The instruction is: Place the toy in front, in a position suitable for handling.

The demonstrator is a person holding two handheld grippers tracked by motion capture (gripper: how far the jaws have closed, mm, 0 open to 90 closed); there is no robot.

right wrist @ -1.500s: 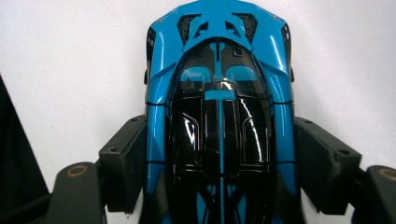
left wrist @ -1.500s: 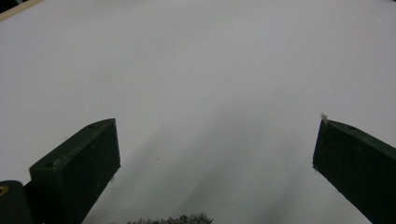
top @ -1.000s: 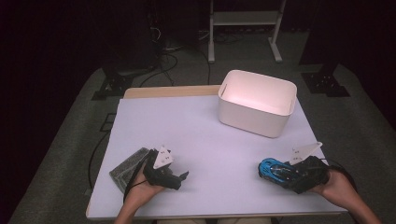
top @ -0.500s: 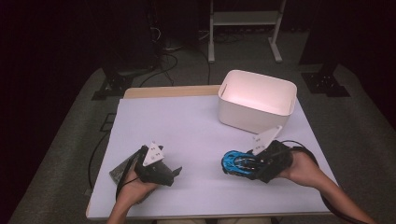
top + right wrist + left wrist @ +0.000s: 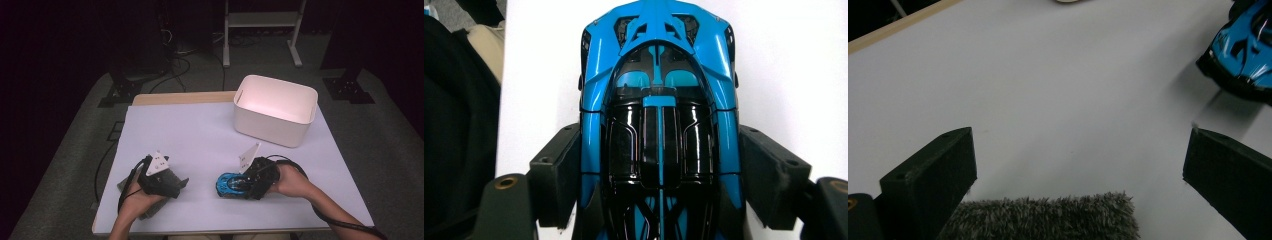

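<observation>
High view: the right gripper, held in the person's right hand, pinches a blue toy car near the front edge of the white table. Within the last second the car has travelled leftward from the table's right side toward its middle, while the white bin at the far right has not been approached. That suggests the car is being carried or rolled across the table rather than put away. The left gripper has stayed put over a grey fuzzy cloth at the front left.

Left gripper view: the jaws stand wide apart over bare table with nothing between them, and the cloth's shaggy edge lies just below them. The blue toy car's nose enters at the upper right, near but apart, a closeness the high view only hints at.

Right gripper view: both jaws press flat against the blue toy car's flanks, roughly at mid-body, a contact hidden from above by the gripper itself. The car points away from the camera, its glossy black canopy centred between the pads.
</observation>
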